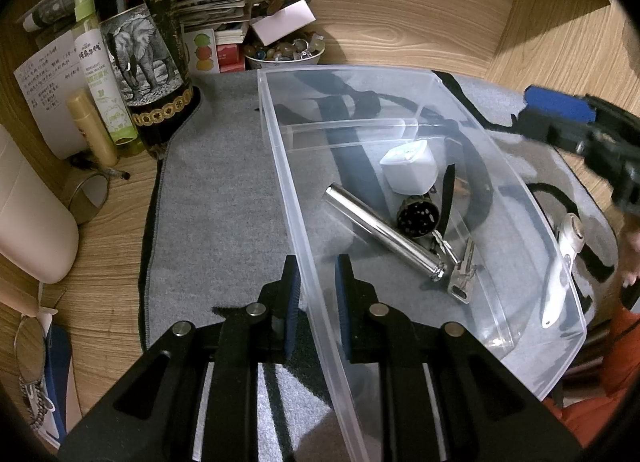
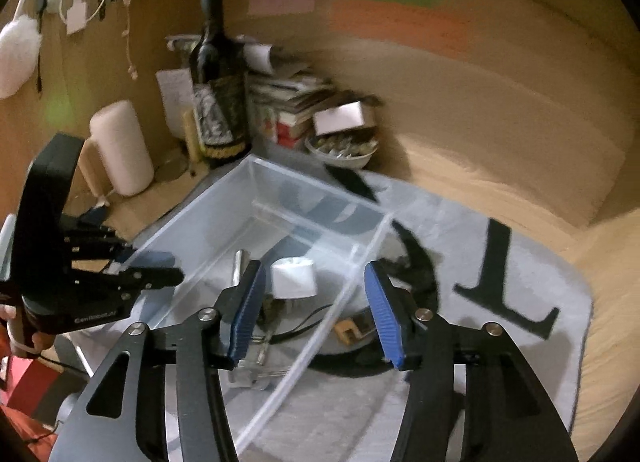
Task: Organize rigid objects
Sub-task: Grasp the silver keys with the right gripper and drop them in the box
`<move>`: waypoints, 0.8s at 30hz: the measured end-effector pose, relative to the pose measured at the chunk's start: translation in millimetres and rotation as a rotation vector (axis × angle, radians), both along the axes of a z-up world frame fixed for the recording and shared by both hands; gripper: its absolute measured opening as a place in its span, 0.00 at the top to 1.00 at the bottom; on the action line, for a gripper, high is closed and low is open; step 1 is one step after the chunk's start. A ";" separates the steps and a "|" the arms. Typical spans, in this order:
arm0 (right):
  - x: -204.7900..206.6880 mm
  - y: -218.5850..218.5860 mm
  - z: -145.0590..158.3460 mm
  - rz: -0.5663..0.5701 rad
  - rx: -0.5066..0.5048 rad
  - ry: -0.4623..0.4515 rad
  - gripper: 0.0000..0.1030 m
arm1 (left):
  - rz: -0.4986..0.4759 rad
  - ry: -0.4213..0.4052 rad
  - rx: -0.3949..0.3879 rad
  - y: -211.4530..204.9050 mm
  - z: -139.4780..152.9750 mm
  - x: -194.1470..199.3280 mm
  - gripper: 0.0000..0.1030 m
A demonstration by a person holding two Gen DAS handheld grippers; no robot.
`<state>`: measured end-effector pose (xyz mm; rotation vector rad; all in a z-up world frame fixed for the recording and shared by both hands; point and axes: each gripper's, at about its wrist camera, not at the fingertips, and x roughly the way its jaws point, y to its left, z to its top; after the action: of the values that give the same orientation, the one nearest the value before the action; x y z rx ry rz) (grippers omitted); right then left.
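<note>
The left gripper (image 1: 316, 294) is clamped on the near wall of a clear plastic bin (image 1: 288, 166), one blue pad outside the wall and the other inside. Ahead of those pads and slightly to their right, on the bin's floor, lie a shiny metal tube (image 1: 384, 232), a bunch of keys (image 1: 460, 266) at the tube's near end, a black speckled round piece (image 1: 418, 216) just beyond them and a white cube-shaped plug (image 1: 410, 168) farther in. A white handled tool (image 1: 560, 266) rests outside the bin's far wall. The right gripper (image 2: 316, 310) hangs above the bin with its blue pads spread and nothing between them; the plug (image 2: 294, 276) and tube (image 2: 239, 266) show below and ahead. Far left of the left gripper stands a wine bottle with an elephant label (image 1: 140, 42) on the wooden desk (image 1: 400, 2).
</note>
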<state>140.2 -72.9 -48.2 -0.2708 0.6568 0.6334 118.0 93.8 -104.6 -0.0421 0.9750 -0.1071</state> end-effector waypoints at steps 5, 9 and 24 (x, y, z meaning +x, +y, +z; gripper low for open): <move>10.0 -23.4 10.4 -0.068 0.032 -0.018 0.52 | 0.000 0.000 0.001 0.0 0.0 0.0 0.85; 23.8 -44.8 10.9 -0.139 0.045 -0.011 0.52 | -0.001 0.000 0.002 -0.1 0.0 -0.1 0.85; 64.8 -46.5 -75.7 -0.157 -0.079 0.278 0.51 | -0.001 -0.003 0.009 -0.6 0.1 -0.6 0.85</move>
<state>205.0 -119.3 -123.9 -0.2030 0.9616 0.4985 117.4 93.2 -104.4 -0.0333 0.9721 -0.1037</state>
